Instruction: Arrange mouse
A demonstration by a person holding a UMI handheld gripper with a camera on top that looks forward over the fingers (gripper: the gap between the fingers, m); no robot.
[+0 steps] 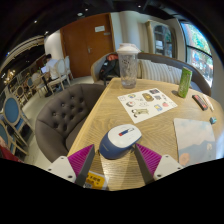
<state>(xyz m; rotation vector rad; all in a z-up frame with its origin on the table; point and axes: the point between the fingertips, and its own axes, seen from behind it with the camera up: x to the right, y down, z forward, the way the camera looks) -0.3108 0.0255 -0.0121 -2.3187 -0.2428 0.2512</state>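
- Hand-held gripper (110, 160): both fingers show at the near edge of the scene, spread apart, each with a magenta pad (80, 158) on its inner face. Released; nothing is clamped.
- Mouse (120, 139): white and blue-grey, resting on the bench (110, 112) on its own. It lies just ahead of the fingertips, in line with the gap between them, its near end reaching in between the tips. A gap shows at either side; neither pad presses on it.
- Sheet (148, 101): a white printed sheet with coloured figures lies flat on the bench, beyond the mouse.
- Clear container (128, 64): tall, with a lid, stands upright at the far side of the bench, well apart from the mouse.
- Green cylinder (185, 81): stands upright toward the far right side of the bench.
- Grey tufted chair (65, 112): beside the bench on its left, with rounded back.
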